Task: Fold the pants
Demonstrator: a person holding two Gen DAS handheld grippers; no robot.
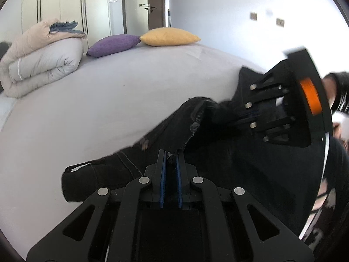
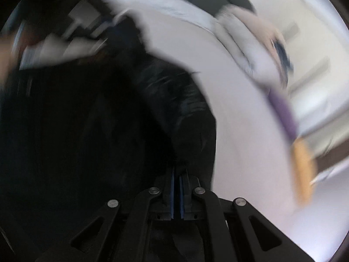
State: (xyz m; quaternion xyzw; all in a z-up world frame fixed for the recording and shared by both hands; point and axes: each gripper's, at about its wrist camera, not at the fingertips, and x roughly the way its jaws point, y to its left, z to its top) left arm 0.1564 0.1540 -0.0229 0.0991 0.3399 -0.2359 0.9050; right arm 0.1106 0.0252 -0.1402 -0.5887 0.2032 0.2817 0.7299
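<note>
Black pants [image 1: 170,131] lie bunched on a pale grey bed [image 1: 113,91]. In the left wrist view my left gripper [image 1: 170,156] is shut on an edge of the pants' fabric, which is pinched between its blue pads. My right gripper [image 1: 237,114] reaches in from the right, its fingers pressed together on the dark cloth. The right wrist view is heavily blurred by motion; there the right gripper [image 2: 179,172] is shut on a fold of the black pants [image 2: 135,113], which fill the left and middle of the picture.
A folded beige and grey duvet [image 1: 41,59] sits at the bed's far left. A purple pillow [image 1: 113,44] and a yellow pillow [image 1: 170,36] lie at the head. Wardrobe doors [image 1: 65,4] and a room door [image 1: 144,2] stand behind. A person's hand [image 1: 336,91] holds the right gripper.
</note>
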